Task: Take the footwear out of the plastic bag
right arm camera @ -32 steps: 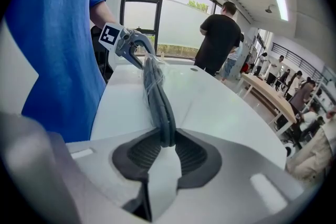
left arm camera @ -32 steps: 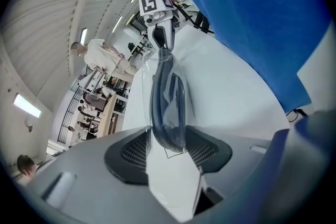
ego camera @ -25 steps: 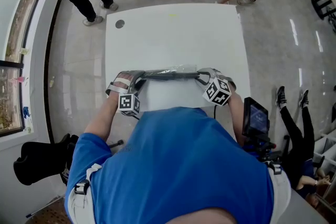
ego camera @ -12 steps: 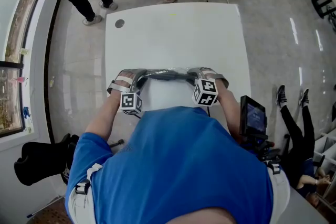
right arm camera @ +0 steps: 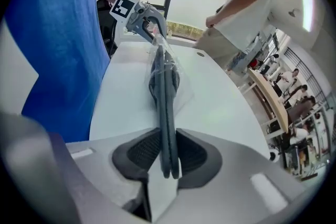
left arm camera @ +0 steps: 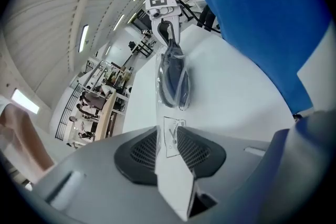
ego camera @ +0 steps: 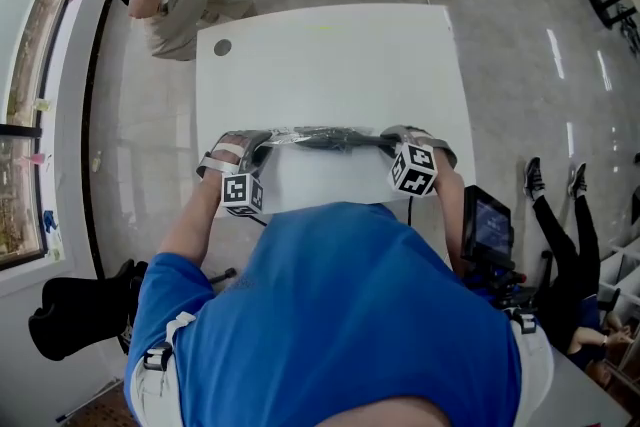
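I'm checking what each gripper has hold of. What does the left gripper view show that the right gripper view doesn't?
Only the left gripper view: the left gripper, jaws closing, with just the clear film of the bag between them. Only the right gripper view: the right gripper, jaws closing on the dark footwear itself; a window and a person behind. Both: the bagged footwear stretched over the table toward the other gripper.

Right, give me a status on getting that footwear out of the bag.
Done: both ends are taken up, nothing is out. In hand: left claw closing on an edge of the plastic bag, right claw closing on one end of the footwear. Left: footwear sits mostly inside the bag; pull them apart.
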Available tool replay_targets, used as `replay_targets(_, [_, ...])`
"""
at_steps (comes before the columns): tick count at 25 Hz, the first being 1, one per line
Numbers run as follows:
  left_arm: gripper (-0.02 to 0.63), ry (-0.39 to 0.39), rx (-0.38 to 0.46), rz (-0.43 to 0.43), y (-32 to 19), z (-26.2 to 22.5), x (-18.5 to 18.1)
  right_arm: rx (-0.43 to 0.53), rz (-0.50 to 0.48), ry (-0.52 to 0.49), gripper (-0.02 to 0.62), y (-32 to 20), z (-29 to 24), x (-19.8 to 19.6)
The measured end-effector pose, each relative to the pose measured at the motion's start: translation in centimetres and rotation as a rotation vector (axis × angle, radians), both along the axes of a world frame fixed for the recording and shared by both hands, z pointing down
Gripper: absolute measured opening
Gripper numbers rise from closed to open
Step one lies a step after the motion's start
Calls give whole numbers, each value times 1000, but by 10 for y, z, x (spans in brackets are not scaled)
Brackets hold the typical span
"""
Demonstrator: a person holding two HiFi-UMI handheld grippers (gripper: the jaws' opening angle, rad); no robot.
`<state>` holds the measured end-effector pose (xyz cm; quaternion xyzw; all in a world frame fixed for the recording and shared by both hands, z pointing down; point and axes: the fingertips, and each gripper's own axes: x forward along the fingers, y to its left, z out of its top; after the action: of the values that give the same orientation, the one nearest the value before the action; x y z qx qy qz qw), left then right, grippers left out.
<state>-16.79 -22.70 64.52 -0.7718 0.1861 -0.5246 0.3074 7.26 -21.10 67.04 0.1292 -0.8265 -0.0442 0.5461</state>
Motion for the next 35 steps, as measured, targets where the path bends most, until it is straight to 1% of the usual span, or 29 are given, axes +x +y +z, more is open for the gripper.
replay_targets(3, [94, 16, -19, -3, -3, -4, 2, 25, 31, 20, 93, -7, 0, 8])
replay_targets(7, [60, 25, -41, -9, -6, -8, 9, 51, 41, 45, 103, -15, -3, 12])
replay_targets(9, [57, 25, -52, -12, -5, -7, 10, 82, 35, 59, 114, -17, -7, 11])
replay_targets(12, [48, 25, -61, -18, -2, -6, 9, 107, -8, 65, 118, -12, -15, 2])
replay_targets(16, [41, 22, -66, -25, -1, -6, 10, 122, -74, 54, 118, -5, -22, -21])
replay_targets(19, [40, 20, -69, -27, 3, -6, 12, 110, -115, 58, 119, 1, -15, -40])
replay_targets(22, [40, 16, -71, -29, 6, -7, 14, 100, -138, 81, 124, 3, -1, -49])
replay_targets(27, [37, 8, -74, -35, 5, -9, 9, 123, -122, 87, 121, -7, 0, -55])
replay_targets(31, [37, 0, -79, -34, 4, -6, 7, 108, -107, 83, 112, -7, 0, -51])
replay_targets(35, [37, -4, -87, -39, -1, -4, 2, 86, -69, 90, 109, -8, 0, -37])
